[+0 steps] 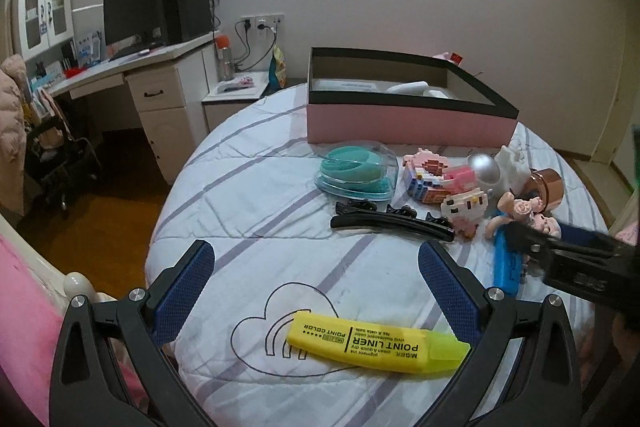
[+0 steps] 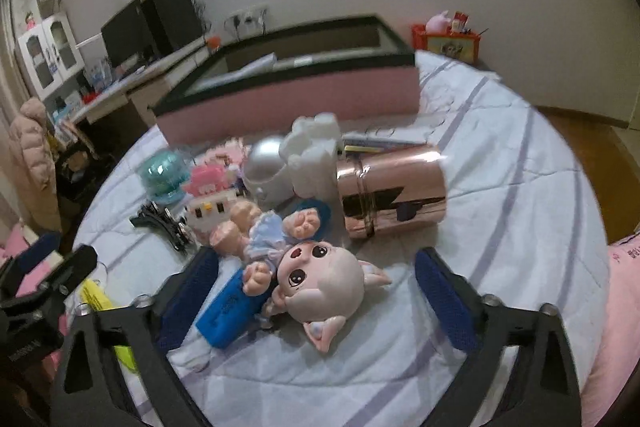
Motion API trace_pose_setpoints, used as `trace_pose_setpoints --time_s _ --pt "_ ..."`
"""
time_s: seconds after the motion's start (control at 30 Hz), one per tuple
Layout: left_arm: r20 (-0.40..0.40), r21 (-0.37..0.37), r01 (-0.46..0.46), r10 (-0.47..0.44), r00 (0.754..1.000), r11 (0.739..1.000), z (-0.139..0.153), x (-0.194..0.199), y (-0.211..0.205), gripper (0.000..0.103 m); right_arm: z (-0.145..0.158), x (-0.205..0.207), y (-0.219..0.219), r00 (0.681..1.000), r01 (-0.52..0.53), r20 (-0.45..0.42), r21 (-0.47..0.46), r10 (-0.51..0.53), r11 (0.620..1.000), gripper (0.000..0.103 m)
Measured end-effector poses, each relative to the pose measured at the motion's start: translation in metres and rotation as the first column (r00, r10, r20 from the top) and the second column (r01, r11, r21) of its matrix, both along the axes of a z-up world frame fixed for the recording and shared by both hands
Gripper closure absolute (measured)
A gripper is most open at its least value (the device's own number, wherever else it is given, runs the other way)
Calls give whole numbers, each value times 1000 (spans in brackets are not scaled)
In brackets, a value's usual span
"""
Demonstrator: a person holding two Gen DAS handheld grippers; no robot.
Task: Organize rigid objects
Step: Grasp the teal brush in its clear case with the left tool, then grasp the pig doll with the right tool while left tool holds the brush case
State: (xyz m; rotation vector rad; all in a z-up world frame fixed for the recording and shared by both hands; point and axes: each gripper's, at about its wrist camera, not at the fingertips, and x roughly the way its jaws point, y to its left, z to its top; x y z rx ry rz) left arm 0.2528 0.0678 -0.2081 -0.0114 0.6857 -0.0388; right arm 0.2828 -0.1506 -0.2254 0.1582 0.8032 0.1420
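Note:
My left gripper (image 1: 316,251) hangs open over the striped bedspread. A yellow highlighter (image 1: 376,345) lies flat between its blue pads, its cap end close to the right finger; no pad presses on it. My right gripper (image 2: 316,259) is open around a pink big-headed doll (image 2: 320,279) in a blue dress, which lies on its back partly on a blue box (image 2: 228,311). Neither pad touches the doll. Behind the pile stands an open pink box with a black rim (image 1: 408,119) (image 2: 288,95), with white items inside.
The pile holds a teal item in a clear case (image 1: 356,171), black hair clips (image 1: 392,223), pixel-block figures (image 1: 428,175), a silver dome (image 2: 266,167), a white figure (image 2: 312,155) and a rose-gold cylinder (image 2: 392,191). A desk (image 1: 132,67) stands left, beyond the bed's edge.

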Motion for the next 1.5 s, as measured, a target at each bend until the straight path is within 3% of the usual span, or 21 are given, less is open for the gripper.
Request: trace_pose_setpoints --time_s 0.03,0.2,0.43,0.73,0.93,1.07,1.2,1.27,1.3,1.33,1.4,1.5 --pt "-3 -2 3 -3 1000 1000 -1 1 0 0 -4 2 -1 1000 -5 -17 8 5 1000 28" --pt "-14 9 15 -15 1000 1000 -3 3 0 0 -4 1 1 1000 -28 -3 7 28 1000 29" --pt "-23 -6 18 -18 1000 1000 -1 12 3 0 12 -20 -2 996 -38 77 -4 38 999 29" --pt "-53 -11 25 -26 998 1000 1 68 -15 0 36 -14 -21 988 21 157 -42 -14 999 29" --pt "-127 14 50 -48 991 999 -8 107 -28 0 41 16 -25 986 26 165 -38 -19 999 29" --pt "-218 46 66 -55 974 997 -21 128 -31 0 41 29 -28 985 20 171 -17 -17 1000 29" --pt "-232 39 74 -63 971 996 -24 136 -28 2 37 36 -29 987 13 158 -9 -11 1000 29" --pt "-235 14 95 -89 968 995 -24 138 -26 9 35 36 -29 988 14 154 -10 -12 1000 29" --pt "-227 0 109 -107 968 994 -24 137 -26 27 35 36 -28 988 14 151 -9 -12 1000 29" --pt "-214 3 118 -114 970 993 -22 135 -27 31 34 36 -28 988 13 151 -10 -11 1000 29" --pt "-181 61 108 -95 979 992 -21 128 -33 31 34 35 -26 988 15 152 -17 -13 1000 29" --pt "-141 42 122 -115 983 992 -14 115 -33 31 36 34 -24 988 18 152 -18 -15 1000 29"
